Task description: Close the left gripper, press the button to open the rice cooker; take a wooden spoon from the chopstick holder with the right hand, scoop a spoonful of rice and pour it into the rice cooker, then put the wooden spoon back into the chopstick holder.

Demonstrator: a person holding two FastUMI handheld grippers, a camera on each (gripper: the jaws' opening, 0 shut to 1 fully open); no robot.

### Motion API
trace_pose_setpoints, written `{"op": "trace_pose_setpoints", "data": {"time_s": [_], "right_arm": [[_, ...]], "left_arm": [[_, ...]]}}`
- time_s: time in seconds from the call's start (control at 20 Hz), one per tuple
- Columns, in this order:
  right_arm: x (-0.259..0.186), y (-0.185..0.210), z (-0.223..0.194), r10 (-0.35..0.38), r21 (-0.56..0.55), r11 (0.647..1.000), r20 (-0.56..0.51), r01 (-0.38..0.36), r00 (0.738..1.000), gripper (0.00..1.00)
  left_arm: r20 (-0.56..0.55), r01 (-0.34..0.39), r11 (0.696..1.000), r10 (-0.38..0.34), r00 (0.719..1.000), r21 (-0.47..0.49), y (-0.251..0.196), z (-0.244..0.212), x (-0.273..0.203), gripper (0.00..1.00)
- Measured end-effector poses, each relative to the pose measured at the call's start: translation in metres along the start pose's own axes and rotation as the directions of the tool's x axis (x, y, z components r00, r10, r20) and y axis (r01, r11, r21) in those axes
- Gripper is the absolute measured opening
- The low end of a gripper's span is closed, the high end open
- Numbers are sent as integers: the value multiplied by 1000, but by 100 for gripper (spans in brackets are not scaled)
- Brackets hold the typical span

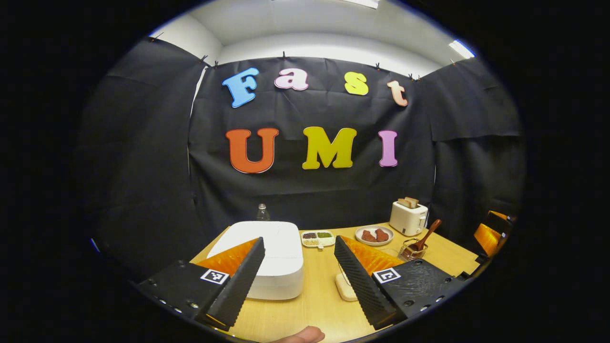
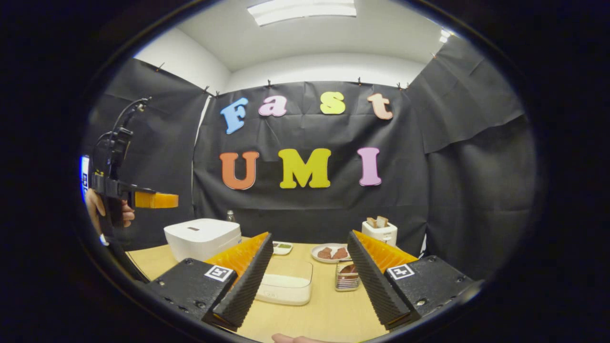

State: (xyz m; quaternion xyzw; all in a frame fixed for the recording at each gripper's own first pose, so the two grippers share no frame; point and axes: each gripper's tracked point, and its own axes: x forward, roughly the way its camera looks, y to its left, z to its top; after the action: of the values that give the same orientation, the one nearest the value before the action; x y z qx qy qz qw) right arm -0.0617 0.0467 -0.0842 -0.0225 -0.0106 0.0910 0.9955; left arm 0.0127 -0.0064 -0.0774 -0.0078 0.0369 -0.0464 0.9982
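Note:
The white rice cooker (image 1: 267, 252) sits with its lid down at the table's left. My left gripper (image 1: 299, 240) hovers open above the table in front of it, nothing between its fingers. It hangs high over the cooker (image 2: 202, 238) in the right gripper view, where it is the left gripper (image 2: 169, 200) held by a hand (image 2: 93, 205). A wooden spoon (image 1: 426, 236) stands in the wire chopstick holder (image 1: 412, 250). A shallow container of rice (image 2: 286, 283) lies ahead of my open, empty right gripper (image 2: 310, 236), with the holder (image 2: 347, 276) just to its right.
On the wooden table (image 1: 314, 305) stand a toaster (image 1: 408, 216) with bread, a plate of meat (image 1: 374, 235), a divided condiment dish (image 1: 318, 238) and a bottle (image 1: 261, 212) behind the cooker. The right gripper (image 1: 483, 236) shows at the far right edge.

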Motion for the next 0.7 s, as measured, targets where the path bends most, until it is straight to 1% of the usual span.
{"op": "trace_pose_setpoints", "data": {"time_s": [0.05, 0.1, 0.15, 0.2, 0.25, 0.3, 0.35, 0.4, 0.45, 0.55, 0.6, 0.7], "right_arm": [[-2, -2, 2, -5, -4, 1000, 1, 5, 1000, 95], [-4, -4, 2, -12, -9, 1000, 1, 12, 1000, 100], [-5, -7, 1, -21, -11, 1000, -2, 21, 1000, 100], [-5, -9, 0, -24, -13, 1000, -7, 24, 1000, 95], [-5, -9, -1, -26, -18, 1000, -12, 26, 1000, 95], [-6, -10, -2, -26, -22, 999, -15, 26, 1000, 100], [-7, -11, -3, -28, -18, 999, -17, 28, 999, 95], [-7, -13, -2, -31, -9, 999, -12, 31, 999, 95], [-7, -13, -2, -33, -2, 999, -11, 33, 999, 100], [-7, -14, -6, -32, 4, 999, -15, 32, 999, 100], [-8, -14, -8, -30, 4, 1000, -17, 30, 999, 100], [-8, -15, -10, -28, -1, 1000, -25, 28, 999, 100]], "left_arm": [[19, 8, 1000, -7, 1000, -17, -8, -1, -9, 94], [44, 3, 1000, -1, 999, -30, -12, -1, -17, 94], [59, 13, 999, -10, 998, -46, -21, -3, -23, 94], [59, 26, 998, -23, 998, -60, -32, -11, -29, 94], [59, 38, 997, -34, 998, -62, -40, -18, -37, 94], [63, 41, 998, -38, 997, -50, -46, -24, -44, 94], [70, 27, 999, -25, 997, -27, -47, -25, -50, 94], [74, 5, 1000, -5, 997, -2, -45, -28, -55, 94], [69, -18, 1000, 17, 997, 15, -43, -33, -61, 94], [69, -50, 998, 47, 997, 31, -41, -37, -70, 94], [79, -58, 998, 55, 995, 36, -40, -35, -74, 94], [86, -48, 998, 44, 995, 48, -45, -34, -77, 94]]}}
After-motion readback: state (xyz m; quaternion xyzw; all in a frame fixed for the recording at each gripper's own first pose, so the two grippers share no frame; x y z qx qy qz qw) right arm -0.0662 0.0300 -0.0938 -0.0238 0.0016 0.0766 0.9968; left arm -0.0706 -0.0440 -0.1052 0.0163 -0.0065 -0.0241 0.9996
